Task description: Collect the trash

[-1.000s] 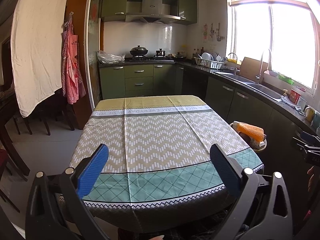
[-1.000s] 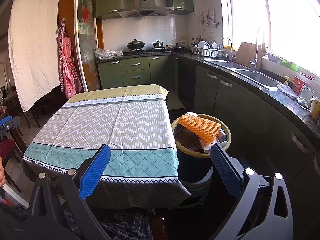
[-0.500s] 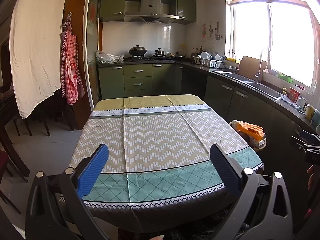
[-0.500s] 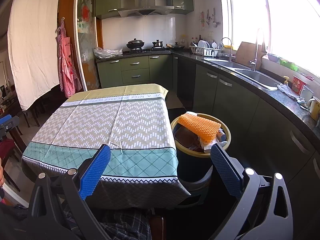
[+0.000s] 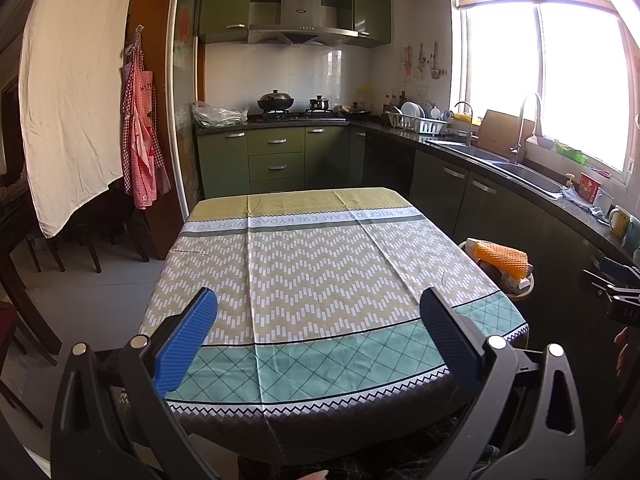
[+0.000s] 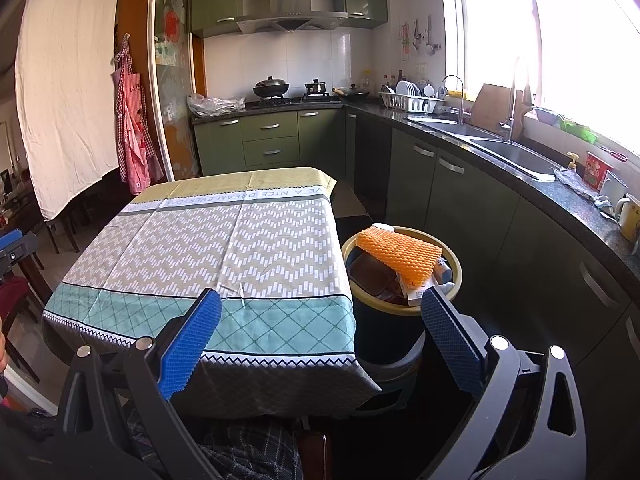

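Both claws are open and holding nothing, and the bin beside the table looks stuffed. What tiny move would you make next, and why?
Probably none toward the table: the tablecloth shows nothing to collect. I would ease the right gripper toward the orange foam net that rides above the bin rim, to press it in. The left gripper can wait.

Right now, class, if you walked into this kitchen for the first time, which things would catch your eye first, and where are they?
The table's patterned cloth of yellow, grey zigzag and teal bands fills the middle. To its right stands a dark, yellow-rimmed trash bin heaped with rubbish, topped by a bright orange foam net. Both grippers, left and right, are open and empty.
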`<state>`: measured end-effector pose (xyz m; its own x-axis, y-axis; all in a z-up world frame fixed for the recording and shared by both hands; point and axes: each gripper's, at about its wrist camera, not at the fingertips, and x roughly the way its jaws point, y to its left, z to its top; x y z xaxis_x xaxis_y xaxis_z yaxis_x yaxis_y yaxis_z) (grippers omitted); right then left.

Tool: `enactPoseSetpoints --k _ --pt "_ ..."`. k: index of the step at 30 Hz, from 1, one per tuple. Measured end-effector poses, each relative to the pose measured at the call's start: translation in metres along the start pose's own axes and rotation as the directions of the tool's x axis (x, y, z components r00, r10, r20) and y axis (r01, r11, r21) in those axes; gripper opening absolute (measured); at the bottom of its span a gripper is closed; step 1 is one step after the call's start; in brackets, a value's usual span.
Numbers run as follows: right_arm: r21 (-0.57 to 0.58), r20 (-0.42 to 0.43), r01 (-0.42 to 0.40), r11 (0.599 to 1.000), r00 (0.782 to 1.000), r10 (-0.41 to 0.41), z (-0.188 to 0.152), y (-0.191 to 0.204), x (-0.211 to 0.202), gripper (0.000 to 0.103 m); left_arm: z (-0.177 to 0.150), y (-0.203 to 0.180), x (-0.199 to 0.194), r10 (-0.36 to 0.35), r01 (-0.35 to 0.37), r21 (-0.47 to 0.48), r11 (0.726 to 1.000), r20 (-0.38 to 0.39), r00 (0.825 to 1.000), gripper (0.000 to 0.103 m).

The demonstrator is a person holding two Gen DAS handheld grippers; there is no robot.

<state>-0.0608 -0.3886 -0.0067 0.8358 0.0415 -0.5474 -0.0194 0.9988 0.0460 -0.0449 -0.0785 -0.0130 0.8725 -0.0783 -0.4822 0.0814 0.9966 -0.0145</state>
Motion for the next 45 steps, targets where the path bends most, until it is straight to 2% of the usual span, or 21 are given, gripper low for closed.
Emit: enactPoseSetpoints --k 32,45 --pt "-0.004 -0.013 0.000 1.000 1.000 0.000 0.000 -0.001 0.006 0.099 -0.002 0.002 0.003 -0.020 0.020 -0.010 1.000 -0.014 1.000 0.097" --pt "-0.010 -0.023 -0.004 1.000 1.000 0.004 -0.001 -0.001 0.011 0.099 -0.001 -0.003 0.004 0.024 -0.024 0.012 1.000 -0.016 1.000 0.096"
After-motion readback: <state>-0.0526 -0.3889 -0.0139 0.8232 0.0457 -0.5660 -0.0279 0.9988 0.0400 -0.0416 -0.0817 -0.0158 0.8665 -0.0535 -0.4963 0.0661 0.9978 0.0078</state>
